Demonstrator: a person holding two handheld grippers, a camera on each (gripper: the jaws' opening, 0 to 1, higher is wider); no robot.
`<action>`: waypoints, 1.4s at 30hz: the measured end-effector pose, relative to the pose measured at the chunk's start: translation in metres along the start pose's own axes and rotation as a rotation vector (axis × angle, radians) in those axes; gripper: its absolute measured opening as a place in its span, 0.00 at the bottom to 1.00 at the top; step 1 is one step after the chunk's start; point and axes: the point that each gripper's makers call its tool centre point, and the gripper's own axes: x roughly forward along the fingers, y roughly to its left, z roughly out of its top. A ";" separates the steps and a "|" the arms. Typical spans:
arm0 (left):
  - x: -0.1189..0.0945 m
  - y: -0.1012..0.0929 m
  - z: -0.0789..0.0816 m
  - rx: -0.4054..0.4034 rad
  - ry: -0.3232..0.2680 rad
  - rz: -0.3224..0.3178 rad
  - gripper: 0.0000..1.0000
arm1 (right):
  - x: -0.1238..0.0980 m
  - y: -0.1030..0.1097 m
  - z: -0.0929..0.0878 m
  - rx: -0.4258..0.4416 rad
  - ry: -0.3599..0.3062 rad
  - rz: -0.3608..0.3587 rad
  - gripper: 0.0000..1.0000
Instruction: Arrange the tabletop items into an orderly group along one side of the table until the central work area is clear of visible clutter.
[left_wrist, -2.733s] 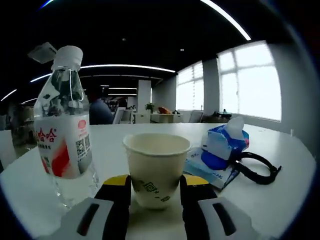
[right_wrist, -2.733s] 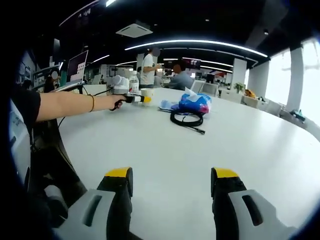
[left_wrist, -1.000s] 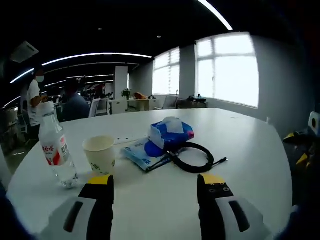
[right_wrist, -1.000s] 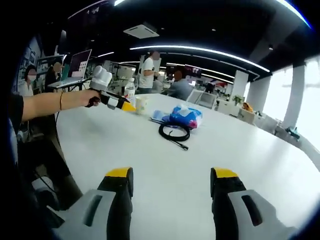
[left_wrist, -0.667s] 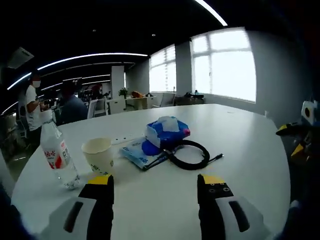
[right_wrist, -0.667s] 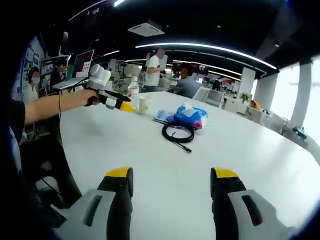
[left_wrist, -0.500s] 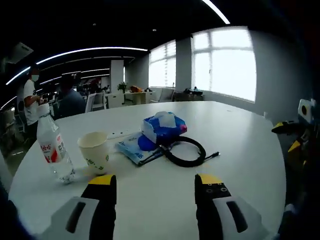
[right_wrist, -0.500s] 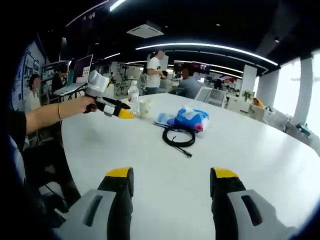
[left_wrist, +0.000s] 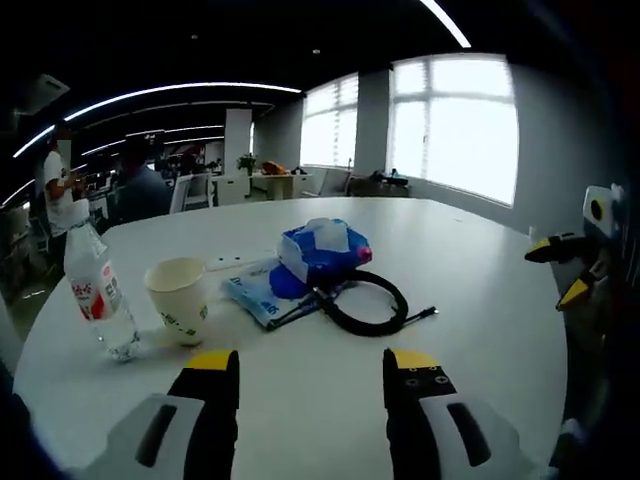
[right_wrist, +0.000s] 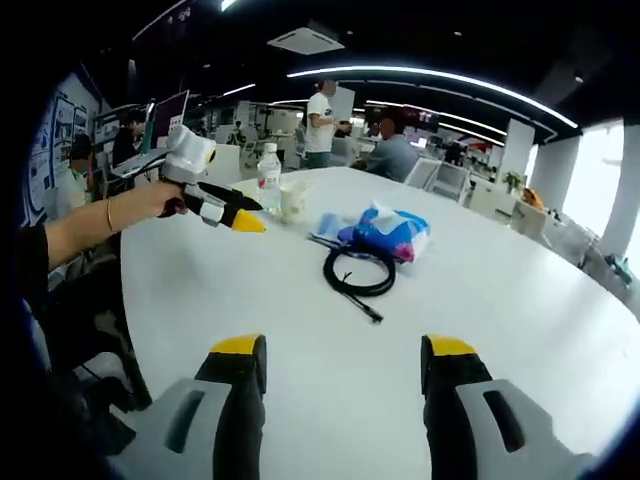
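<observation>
Two grippers, both with jaws apart and empty: my left gripper (left_wrist: 305, 365), right gripper (right_wrist: 340, 360). Beyond left: paper cup (left_wrist: 176, 300) and water bottle (left_wrist: 92, 290) near me, black cable coil (left_wrist: 365, 302) touching blue tissue pack (left_wrist: 320, 250) behind, all on white table (left_wrist: 470, 290).

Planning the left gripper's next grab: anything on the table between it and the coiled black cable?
Nothing visible. Bare white table lies between the left gripper and the coiled black cable. The blue tissue pack sits behind the cable, the white paper cup and clear plastic water bottle off to the left.
</observation>
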 end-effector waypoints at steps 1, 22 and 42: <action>0.001 -0.001 -0.001 -0.005 0.005 0.007 0.57 | 0.002 0.000 0.000 -0.002 0.005 0.006 0.60; 0.012 0.000 0.001 -0.050 0.051 -0.024 0.49 | 0.051 -0.016 0.026 0.072 -0.001 0.061 0.58; 0.027 -0.021 0.007 -0.053 0.053 -0.054 0.47 | 0.083 -0.034 0.020 0.138 0.051 0.028 0.57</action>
